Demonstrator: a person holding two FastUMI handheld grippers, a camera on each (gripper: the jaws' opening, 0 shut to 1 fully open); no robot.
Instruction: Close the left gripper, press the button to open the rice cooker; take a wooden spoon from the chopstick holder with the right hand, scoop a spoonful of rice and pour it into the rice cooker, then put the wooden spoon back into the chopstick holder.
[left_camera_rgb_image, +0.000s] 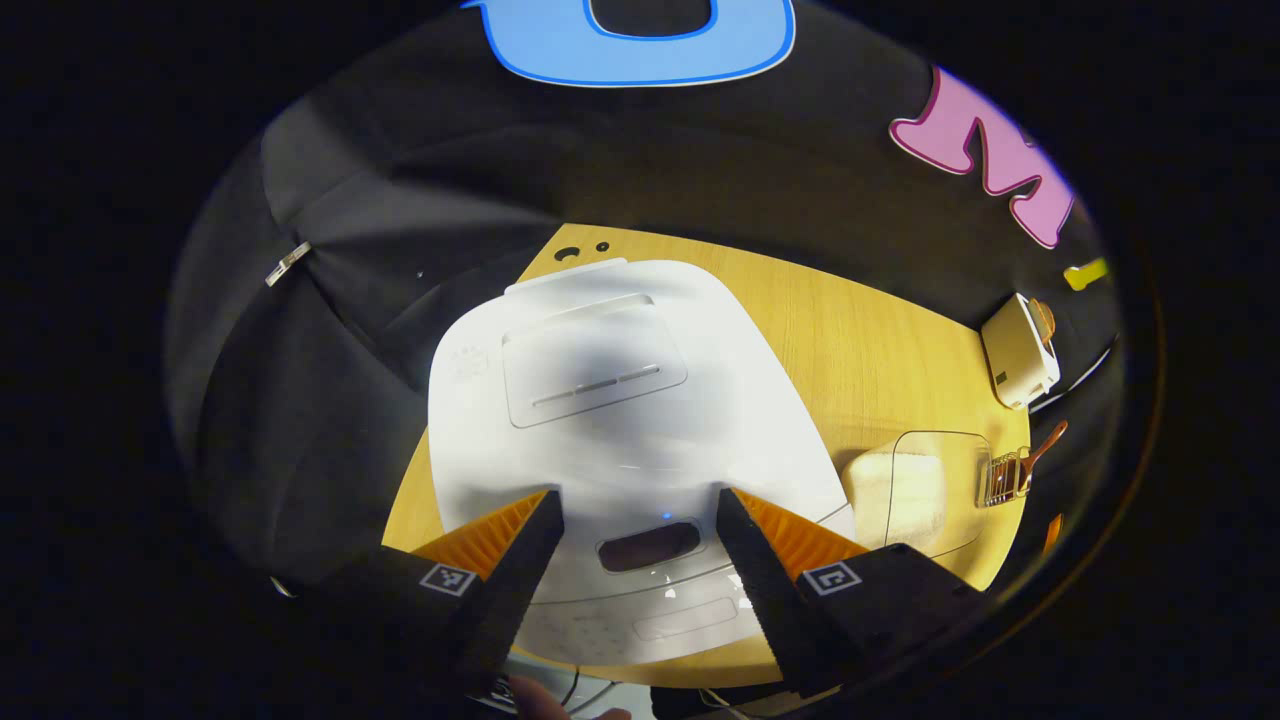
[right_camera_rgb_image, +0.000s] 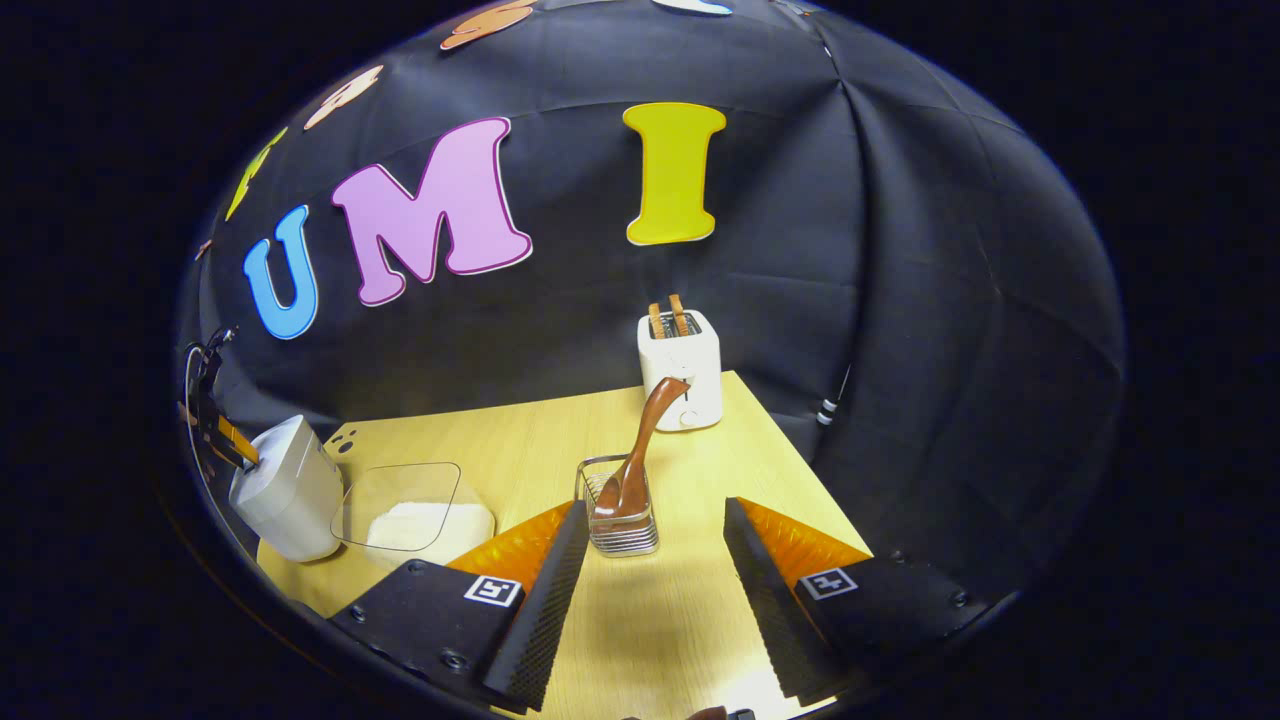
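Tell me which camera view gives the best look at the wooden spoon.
The right gripper view: the wooden spoon stands leaning in the chopstick holder, close and central ahead of the open right gripper. The left gripper view shows the spoon small, near the edge.

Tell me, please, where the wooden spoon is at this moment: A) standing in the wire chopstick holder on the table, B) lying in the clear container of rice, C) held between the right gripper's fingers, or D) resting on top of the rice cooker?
A: in the right gripper view the wooden spoon stands in the chopstick holder, ahead of the open right gripper, which touches nothing.
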